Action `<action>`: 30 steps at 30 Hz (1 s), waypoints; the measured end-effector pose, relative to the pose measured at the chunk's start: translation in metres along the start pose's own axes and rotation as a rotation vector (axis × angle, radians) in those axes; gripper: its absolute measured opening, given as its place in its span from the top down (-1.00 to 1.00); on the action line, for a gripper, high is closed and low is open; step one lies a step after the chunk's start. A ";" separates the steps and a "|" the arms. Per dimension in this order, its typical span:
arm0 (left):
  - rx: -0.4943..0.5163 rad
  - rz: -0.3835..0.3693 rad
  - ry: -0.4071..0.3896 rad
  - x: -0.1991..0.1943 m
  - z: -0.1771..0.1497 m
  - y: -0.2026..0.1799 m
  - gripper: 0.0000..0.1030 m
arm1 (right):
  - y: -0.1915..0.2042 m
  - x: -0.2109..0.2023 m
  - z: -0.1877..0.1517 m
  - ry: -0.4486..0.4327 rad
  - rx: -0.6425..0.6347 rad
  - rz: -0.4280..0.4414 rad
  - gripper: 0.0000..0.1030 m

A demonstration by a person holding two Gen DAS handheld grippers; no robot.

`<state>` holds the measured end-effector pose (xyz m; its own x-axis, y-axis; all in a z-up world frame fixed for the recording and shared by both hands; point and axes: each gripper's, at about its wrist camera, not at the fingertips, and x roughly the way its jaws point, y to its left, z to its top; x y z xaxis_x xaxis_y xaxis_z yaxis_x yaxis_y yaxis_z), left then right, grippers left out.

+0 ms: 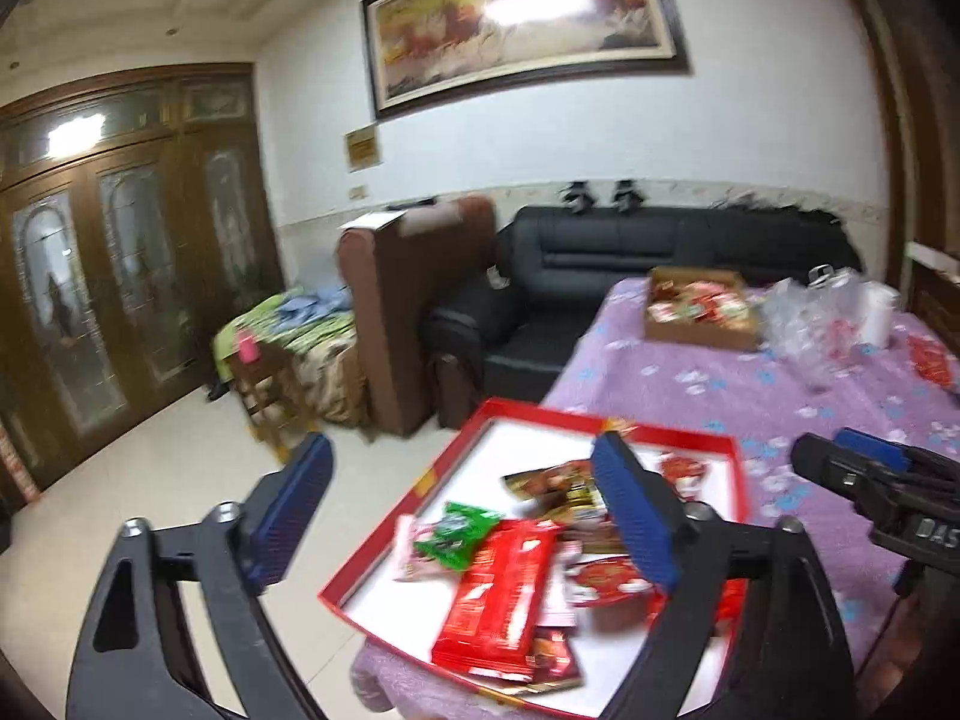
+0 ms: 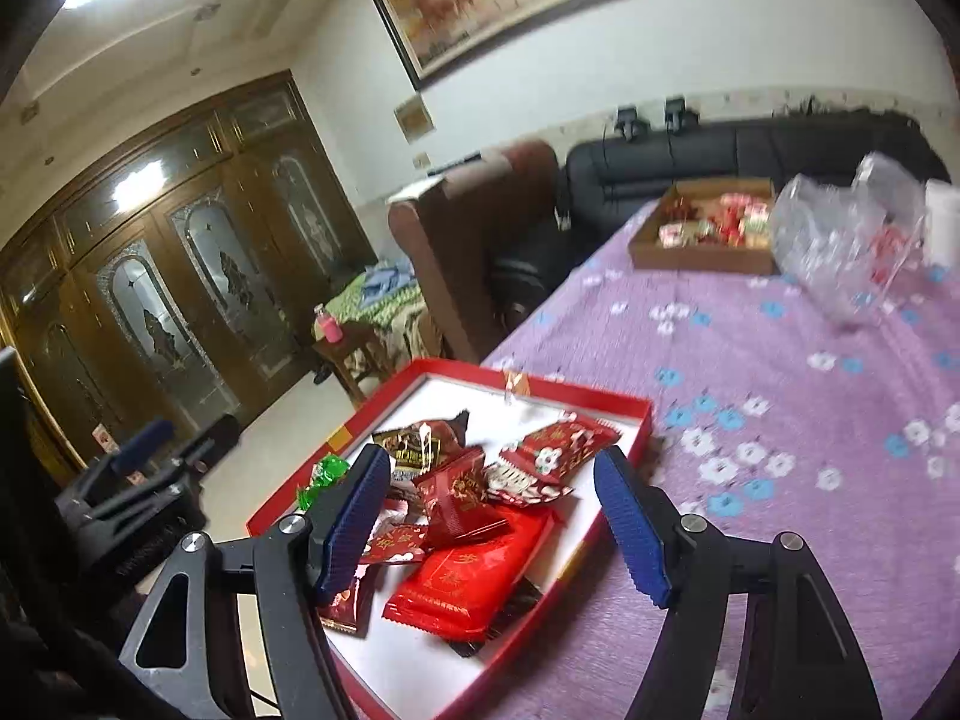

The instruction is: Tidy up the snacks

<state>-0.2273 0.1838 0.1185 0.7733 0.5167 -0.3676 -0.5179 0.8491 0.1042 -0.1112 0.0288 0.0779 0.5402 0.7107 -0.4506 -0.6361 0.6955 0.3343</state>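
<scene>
A red box (image 1: 384, 546) with a white floor sits at the near corner of the table and holds several snack packets. Among them are a large red packet (image 1: 498, 594), a green one (image 1: 459, 531) and a dark brown one (image 1: 552, 483). My left gripper (image 1: 461, 444) hovers open above the box's left side, with nothing between its blue pads. In the right wrist view my right gripper (image 2: 491, 459) hangs open over the red box (image 2: 588, 393), above the large red packet (image 2: 474, 582) and a flowered red packet (image 2: 558, 444), without touching any.
A purple flowered cloth (image 2: 780, 390) covers the table. At its far end stand a brown cardboard box (image 2: 708, 228) of snacks, a crumpled clear plastic bag (image 2: 840, 240) and a white cup (image 2: 942, 222). A black sofa (image 1: 630, 240) and a brown armchair (image 1: 414, 300) stand beyond the table's left edge.
</scene>
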 end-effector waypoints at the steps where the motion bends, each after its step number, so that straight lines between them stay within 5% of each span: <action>1: -0.004 -0.033 -0.004 -0.006 0.003 0.000 -0.94 | 0.000 -0.007 0.001 -0.018 -0.006 0.000 -0.40; 6: -0.004 -0.094 -0.041 -0.027 0.014 -0.008 -1.00 | -0.001 -0.040 0.003 -0.105 -0.044 -0.015 -0.47; 12: -0.015 -0.072 0.027 -0.022 0.018 -0.020 -1.00 | -0.004 -0.060 0.001 -0.149 -0.075 -0.035 -0.49; 30: -0.058 -0.026 0.076 -0.007 0.007 -0.017 -1.00 | 0.019 -0.041 -0.031 -0.055 -0.141 0.049 -0.50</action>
<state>-0.2213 0.1667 0.1260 0.7578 0.4830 -0.4388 -0.5203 0.8530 0.0404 -0.1626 0.0094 0.0773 0.5335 0.7510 -0.3889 -0.7314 0.6406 0.2337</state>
